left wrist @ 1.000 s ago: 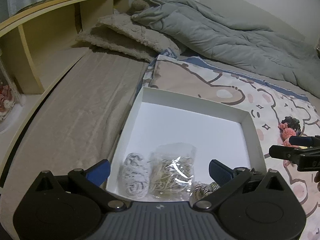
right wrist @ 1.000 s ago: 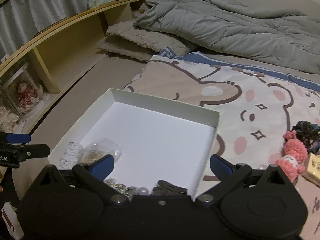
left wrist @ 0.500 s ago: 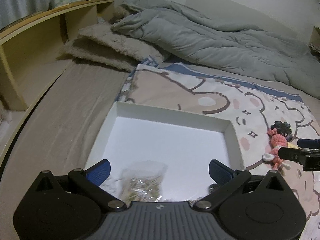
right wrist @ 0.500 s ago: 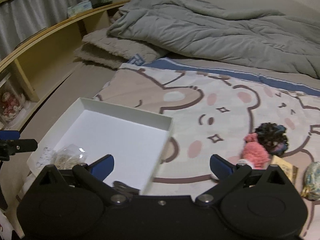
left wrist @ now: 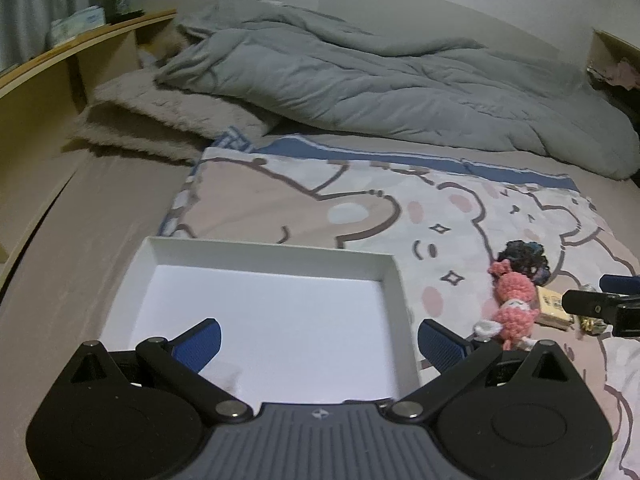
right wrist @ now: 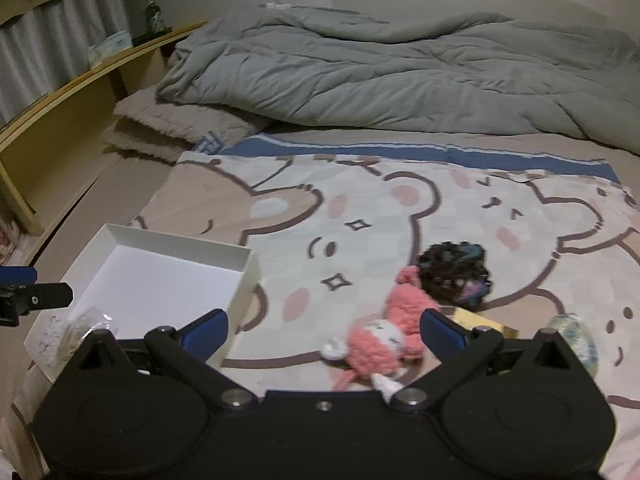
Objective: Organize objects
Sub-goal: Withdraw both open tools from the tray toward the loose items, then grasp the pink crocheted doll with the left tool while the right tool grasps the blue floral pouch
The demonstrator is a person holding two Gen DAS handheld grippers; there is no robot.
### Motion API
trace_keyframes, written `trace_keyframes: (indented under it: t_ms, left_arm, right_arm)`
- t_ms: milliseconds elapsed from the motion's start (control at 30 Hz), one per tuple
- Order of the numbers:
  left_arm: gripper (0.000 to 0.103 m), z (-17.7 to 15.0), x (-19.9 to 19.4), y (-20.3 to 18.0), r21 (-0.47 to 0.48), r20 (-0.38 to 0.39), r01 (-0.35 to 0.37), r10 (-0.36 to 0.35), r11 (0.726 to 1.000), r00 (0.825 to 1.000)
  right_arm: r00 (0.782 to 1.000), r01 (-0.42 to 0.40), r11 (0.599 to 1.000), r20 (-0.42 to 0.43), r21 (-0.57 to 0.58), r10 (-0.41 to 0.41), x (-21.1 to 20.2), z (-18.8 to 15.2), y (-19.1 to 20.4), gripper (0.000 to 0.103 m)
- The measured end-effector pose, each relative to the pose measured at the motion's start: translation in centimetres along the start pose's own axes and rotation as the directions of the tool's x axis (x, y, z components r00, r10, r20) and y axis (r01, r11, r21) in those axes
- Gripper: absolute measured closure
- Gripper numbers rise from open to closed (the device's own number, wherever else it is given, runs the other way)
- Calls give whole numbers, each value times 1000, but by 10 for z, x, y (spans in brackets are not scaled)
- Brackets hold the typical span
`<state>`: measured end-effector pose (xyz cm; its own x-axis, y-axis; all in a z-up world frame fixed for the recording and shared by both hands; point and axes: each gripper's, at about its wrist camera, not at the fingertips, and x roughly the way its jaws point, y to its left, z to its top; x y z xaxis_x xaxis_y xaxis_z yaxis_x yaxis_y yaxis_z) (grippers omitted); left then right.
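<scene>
The pink crocheted doll [right wrist: 384,332] is lying on the bear-print blanket [right wrist: 360,200], just right of the white box [right wrist: 152,272], under the right claw [right wrist: 323,330], which is gaping wide and empty. Judging it light, soft and squashy; pinching its plump middle looks safest. The left claw [left wrist: 319,340] is hanging wide over the stiff-walled cardboard box.

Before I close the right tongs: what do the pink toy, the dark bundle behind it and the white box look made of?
Pink toy: looks like fuzzy crocheted yarn, matte, with a nubby loop texture, so probably soft.
Dark bundle: seems knitted or crocheted yarn, dark with coloured flecks; blur leaves it open.
White box: likely thin cardboard, smooth matte, with straight folded walls.
</scene>
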<state>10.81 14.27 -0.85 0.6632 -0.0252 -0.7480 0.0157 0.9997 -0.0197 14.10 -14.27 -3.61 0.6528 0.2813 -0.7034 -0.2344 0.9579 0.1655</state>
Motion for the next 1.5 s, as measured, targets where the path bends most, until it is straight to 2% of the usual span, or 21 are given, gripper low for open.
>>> trace_keyframes:
  t_ms: [267,600,1067,1233,1367,1500]
  left_arm:
    - [0,10,13,-41,38,16,49,-50,998,999]
    - [0,20,31,-94,153,46,76,-84,985,995]
    - [0,27,65,-157,217,-8,177,-179,960,984]
    - [0,27,77,-176,236,-18,209,-210,949,977]
    - [1,29,86,-190,228,-34,259,-258,939,966]
    - [3,33,101,-205,232,-81,297,-286,926,955]
  right_arm:
    - [999,39,998,22,51,-40,-14,1,-41,0]
    - [994,107,984,22,142,-111,-24,-1,-93,0]
    - [981,192,939,-39,286,-189,-14,-12,-159,0]
    - [972,235,905,-81,354,-221,-8,-20,-183,0]
    - [967,255,859,-116,445,-227,-2,-26,-205,0]
    - [968,249,807,-144,536,-203,3,-33,-224,0]
